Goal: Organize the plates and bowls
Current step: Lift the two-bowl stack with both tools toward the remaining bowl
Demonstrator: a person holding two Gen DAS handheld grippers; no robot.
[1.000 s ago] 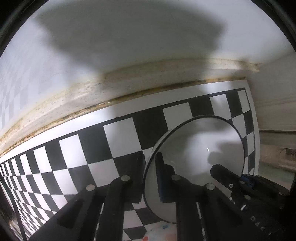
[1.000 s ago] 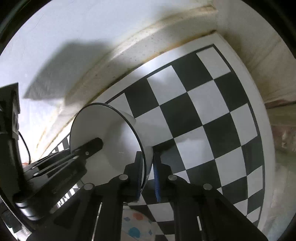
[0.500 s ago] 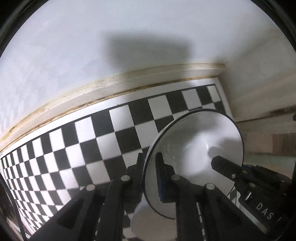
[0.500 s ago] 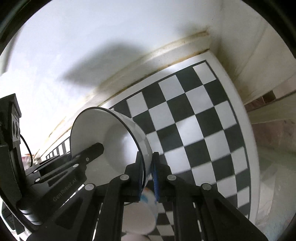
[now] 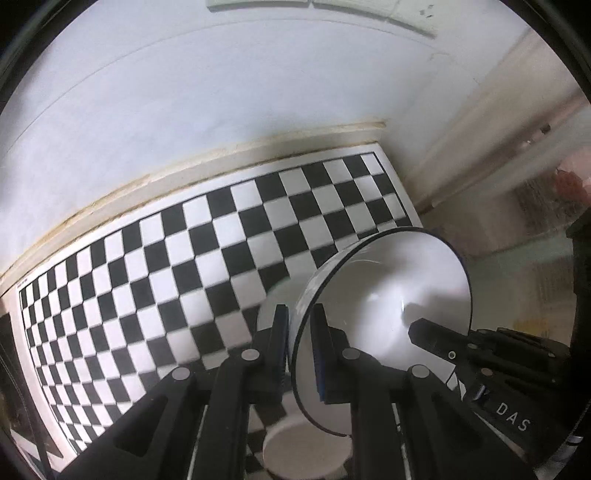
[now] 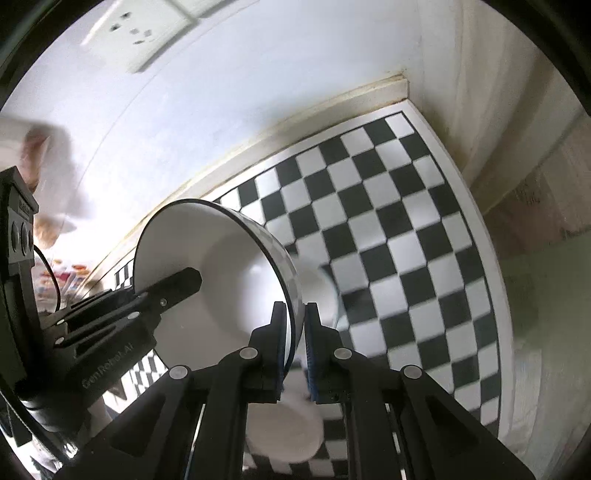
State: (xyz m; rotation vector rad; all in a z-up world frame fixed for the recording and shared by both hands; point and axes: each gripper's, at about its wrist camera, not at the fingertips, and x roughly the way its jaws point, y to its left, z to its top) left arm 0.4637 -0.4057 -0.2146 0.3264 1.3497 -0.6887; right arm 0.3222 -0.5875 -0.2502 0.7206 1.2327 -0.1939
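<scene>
A white bowl with a thin black rim (image 5: 384, 306) hangs in the air, tilted on its side, above a black-and-white checkered mat (image 5: 184, 266). My left gripper (image 5: 297, 325) is shut on its left rim. My right gripper (image 6: 295, 321) is shut on the opposite rim of the same bowl (image 6: 221, 273). Each gripper's fingers show inside the bowl in the other's view. Below the bowl a second white dish (image 5: 306, 450) sits on the mat, also in the right wrist view (image 6: 284, 432).
The checkered mat (image 6: 406, 240) lies in a corner, with a white wall (image 5: 221, 92) behind and another wall at the right. A wall socket (image 6: 140, 33) is up the wall. Blurred colourful items (image 6: 62, 273) lie far left.
Both grippers have lifted the bowl up and back from the mat; more of the checkered mat and wall shows now. The white dish beneath has come into view.
</scene>
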